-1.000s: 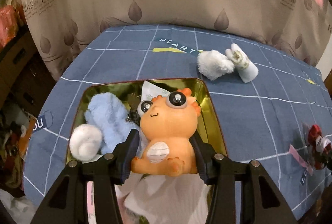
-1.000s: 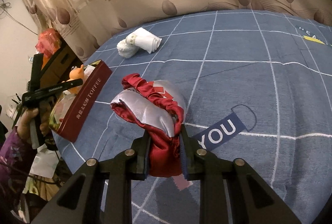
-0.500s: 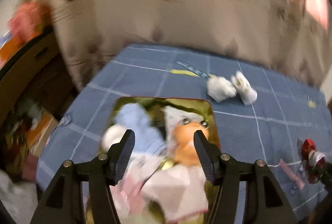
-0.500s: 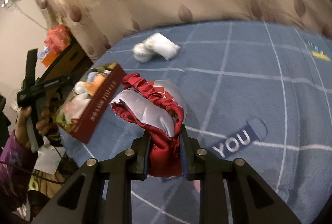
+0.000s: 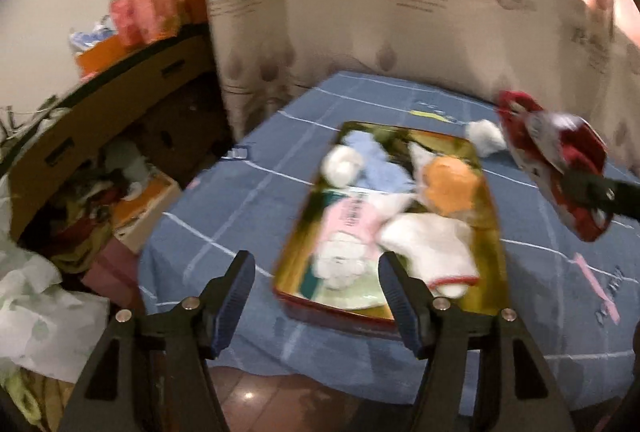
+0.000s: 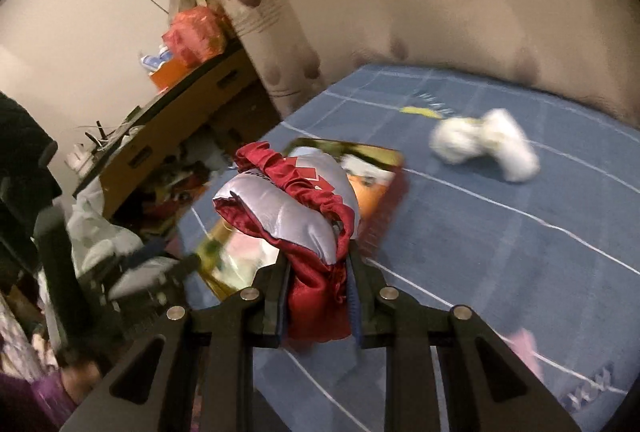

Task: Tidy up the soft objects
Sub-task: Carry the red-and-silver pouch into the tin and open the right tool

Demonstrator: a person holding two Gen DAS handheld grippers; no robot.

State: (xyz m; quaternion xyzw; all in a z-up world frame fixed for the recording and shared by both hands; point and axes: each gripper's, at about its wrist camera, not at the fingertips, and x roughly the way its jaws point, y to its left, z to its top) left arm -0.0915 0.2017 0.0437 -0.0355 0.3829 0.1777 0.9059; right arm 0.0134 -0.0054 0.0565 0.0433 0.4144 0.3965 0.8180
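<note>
Looking from the left side of the room, there's a big brown cardboard box (image 5: pixel 100 120) stuffed with clutter, with a crumpled red plastic bag (image 5: pixel 142 10) sitting on top of it, next to the leaf-print beige curtain (image 5: pixel 360 12). Then comes the desk under a blue cloth with white grid lines (image 5: pixel 240 200).

The left hand-held gripper (image 5: pixel 314 296) hangs near the front edge of the desk with its jaws apart and nothing between them. They've just been opening wider. Right past its tips sits the shallow gold-lined tin tray with a red rim (image 5: pixel 498 232), already pretty full: a fluffy light blue plush (image 5: pixel 376 168) with a white pom-pom (image 5: pixel 342 164), an orange cartoon dragon toy (image 5: pixel 450 184), a pink and white soft item (image 5: pixel 352 224) and a white sock-like piece with red trim (image 5: pixel 436 248).

Over to the right, the right hand-held gripper (image 6: pixel 318 296) is clamped tight on a red and silver satin padded pouch (image 6: pixel 296 208), holding it up in the air over the near side of the tray. Further right, a pair of rolled white fluffy socks (image 6: pixel 484 148) lies on the cloth beyond the tray, well apart from everything else. It's all kind of motion-blurred, so finer details are hard to make out.
</note>
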